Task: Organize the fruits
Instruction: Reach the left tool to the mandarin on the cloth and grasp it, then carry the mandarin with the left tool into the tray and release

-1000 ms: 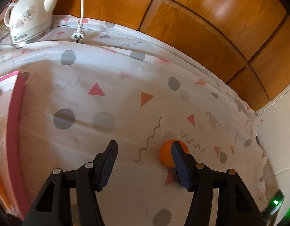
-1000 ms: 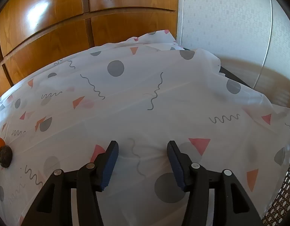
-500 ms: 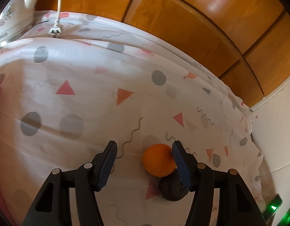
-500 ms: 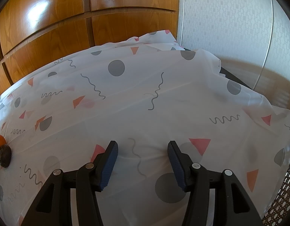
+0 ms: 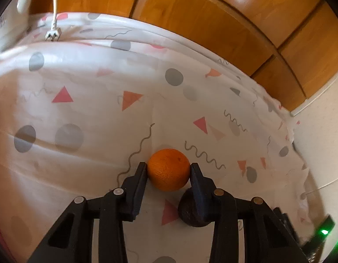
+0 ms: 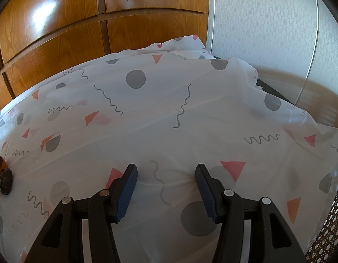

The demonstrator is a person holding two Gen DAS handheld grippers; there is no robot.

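My left gripper point(image 5: 168, 168) had just been closing and now pinched the orange point(image 5: 168, 169) between its pads, near the right edge of the patterned tablecloth point(image 5: 85, 114), with a dark avocado point(image 5: 189, 210) touching it underneath. I judged this the pick-up step; next I needed a straight lift that left the avocado unmoved. My right gripper point(image 6: 166, 176) hung spread and empty.
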